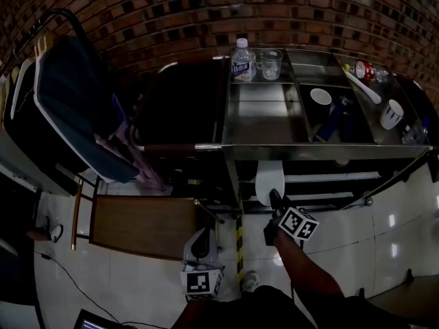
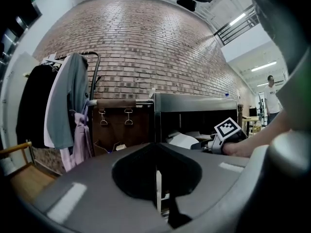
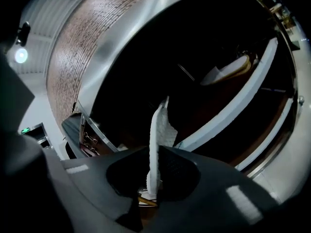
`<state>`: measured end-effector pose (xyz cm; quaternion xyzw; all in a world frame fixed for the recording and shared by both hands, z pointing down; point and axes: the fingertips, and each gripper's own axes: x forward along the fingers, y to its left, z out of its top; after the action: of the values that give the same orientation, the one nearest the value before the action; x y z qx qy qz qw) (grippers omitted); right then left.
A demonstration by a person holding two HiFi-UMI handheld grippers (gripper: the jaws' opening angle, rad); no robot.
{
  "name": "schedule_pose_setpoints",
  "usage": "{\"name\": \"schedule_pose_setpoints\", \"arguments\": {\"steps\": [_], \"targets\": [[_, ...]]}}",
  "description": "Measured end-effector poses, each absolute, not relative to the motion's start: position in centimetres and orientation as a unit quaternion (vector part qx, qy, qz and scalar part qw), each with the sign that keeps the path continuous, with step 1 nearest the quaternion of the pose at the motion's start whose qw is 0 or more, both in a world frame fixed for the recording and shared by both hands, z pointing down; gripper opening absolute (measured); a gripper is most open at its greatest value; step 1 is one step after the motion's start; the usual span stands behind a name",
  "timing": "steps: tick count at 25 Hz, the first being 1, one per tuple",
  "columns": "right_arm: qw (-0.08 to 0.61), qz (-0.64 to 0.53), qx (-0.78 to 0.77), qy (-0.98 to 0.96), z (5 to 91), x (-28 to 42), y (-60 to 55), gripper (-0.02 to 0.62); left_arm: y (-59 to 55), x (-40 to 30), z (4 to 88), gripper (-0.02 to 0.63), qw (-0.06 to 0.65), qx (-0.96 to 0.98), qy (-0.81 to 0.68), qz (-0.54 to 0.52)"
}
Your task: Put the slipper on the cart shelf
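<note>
Right gripper view: my right gripper [image 3: 153, 188] pinches the white slipper [image 3: 156, 130] in front of the cart shelf [image 3: 219, 120]; my left gripper [image 2: 158, 191] is pressed together.

Inventory, as seen from where I stand:
- Brick wall [image 1: 206, 12], ahead.
- Plastic water bottle [image 1: 241, 60], upright, just beside a clear glass mug [image 1: 270, 64].
- White cup [image 1: 320, 96]; white ladle [image 1: 363, 88], lying slantwise; white mug [image 1: 392, 114], far right.
- Clothes rack [image 2: 92, 62], on my left, carrying a black garment [image 2: 34, 101], a grey one [image 2: 68, 101] and a pink one [image 2: 80, 140].
- Two metal hooks [image 2: 115, 115] on a brown panel.
- Low brown wooden stand [image 1: 144, 225].
- White tiled floor [image 1: 384, 232], with a yellow-and-black striped strip [image 1: 240, 245] and a loose cable [image 1: 62, 273].
- Person in a white top [image 2: 272, 98], far off.
</note>
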<state>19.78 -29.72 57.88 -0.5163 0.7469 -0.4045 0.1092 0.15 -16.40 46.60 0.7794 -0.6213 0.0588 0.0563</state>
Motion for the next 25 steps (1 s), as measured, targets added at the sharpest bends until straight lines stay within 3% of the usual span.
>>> {"name": "schedule_pose_setpoints", "arguments": {"steps": [15,25], "targets": [[0.190,-0.557,-0.482,0.648,62.8,20.5,-35.9,0.040,-15.4,0.2,46.4,0.014,0.047,0.781,-0.619,0.065],[0.186,-0.553,-0.505,0.636,63.3,21.3,-37.3,0.054,-14.9,-1.1,46.3,0.014,0.047,0.773,-0.630,0.062]]}}
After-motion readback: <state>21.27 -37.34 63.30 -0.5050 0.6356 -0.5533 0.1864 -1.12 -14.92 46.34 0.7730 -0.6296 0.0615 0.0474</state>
